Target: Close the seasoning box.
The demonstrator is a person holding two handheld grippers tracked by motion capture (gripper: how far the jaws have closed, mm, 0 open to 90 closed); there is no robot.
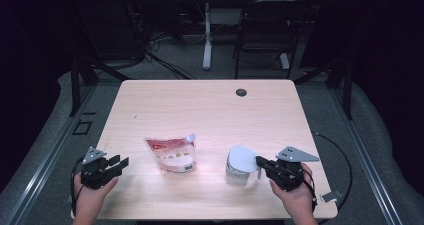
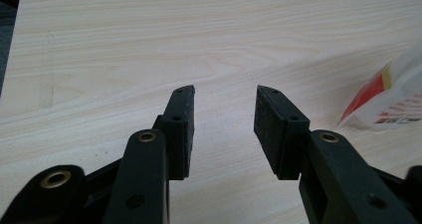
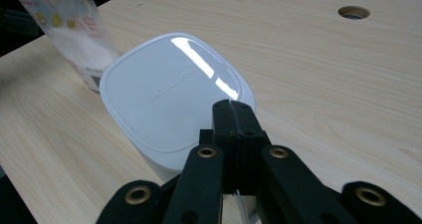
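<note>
A white and red spouted pouch (image 1: 172, 155) lies flat on the wooden table (image 1: 200, 105), left of centre; its corner (image 2: 393, 97) shows at the right of the left gripper view. A white container with a rounded lid (image 1: 240, 165) stands to its right. My left gripper (image 1: 120, 164) hovers near the table's front left edge, jaws open over bare wood (image 2: 224, 129), nothing between them. My right gripper (image 1: 259, 161) is at the container's right side; its jaws are pressed together at the lid's near edge (image 3: 234, 109). The lid (image 3: 169, 89) and the pouch (image 3: 74, 35) lie beyond.
A round cable hole (image 1: 241, 92) sits near the table's far edge. Behind the table are a black chair (image 1: 265, 30), a white desk leg (image 1: 207, 35) and cables on the floor. Bare wood spreads across the far half of the table.
</note>
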